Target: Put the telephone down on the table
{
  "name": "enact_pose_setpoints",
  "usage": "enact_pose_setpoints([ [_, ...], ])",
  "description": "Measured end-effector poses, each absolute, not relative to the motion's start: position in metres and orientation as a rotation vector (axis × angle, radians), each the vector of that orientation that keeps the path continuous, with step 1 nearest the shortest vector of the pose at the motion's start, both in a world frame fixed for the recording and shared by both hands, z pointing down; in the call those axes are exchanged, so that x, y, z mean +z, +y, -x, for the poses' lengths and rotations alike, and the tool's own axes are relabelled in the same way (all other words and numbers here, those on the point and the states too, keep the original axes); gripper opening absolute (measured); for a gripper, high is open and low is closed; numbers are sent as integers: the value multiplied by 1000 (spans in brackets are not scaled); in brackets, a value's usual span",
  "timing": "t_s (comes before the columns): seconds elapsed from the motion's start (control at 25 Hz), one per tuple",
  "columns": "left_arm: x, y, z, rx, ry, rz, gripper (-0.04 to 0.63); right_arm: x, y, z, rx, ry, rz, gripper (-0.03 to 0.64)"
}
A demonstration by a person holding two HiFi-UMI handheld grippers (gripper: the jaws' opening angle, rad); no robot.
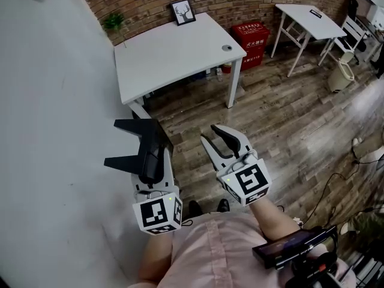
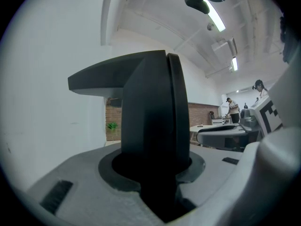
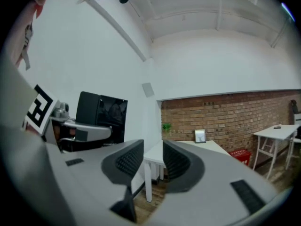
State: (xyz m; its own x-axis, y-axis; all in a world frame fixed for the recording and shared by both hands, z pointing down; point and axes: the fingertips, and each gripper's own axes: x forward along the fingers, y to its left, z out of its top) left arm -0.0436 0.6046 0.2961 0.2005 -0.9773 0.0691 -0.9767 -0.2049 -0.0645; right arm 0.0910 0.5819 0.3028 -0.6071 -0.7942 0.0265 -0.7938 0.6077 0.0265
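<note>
Nearest, the left gripper is clamped on the black telephone. The right gripper, at its three o'clock, is narrowly parted and empty. The white table lies at twelve o'clock (well apart); best carry level, seat the telephone, then release.

The telephone is a matte black handset - a thick bar with both ends jutting sideways toward the white wall. It hangs in the air, gripped across its middle by the jaws of the left gripper, its long side running roughly away from the person. In the left gripper view it rises straight out of the jaws. The table - white, with a curved top and white legs - stands well apart from it, ahead by the brick wall.
</note>
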Motion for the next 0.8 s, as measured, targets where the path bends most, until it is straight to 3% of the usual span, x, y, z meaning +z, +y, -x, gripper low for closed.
enact_pose_setpoints([
  [0.36,276,586,25,-85,1797,2678,161,289,578,-104,5,-2922,-1132,190],
  [0.8,261,537,-2,-90,1290,2944,161,302,538,-68,6,-2934,-858,241],
])
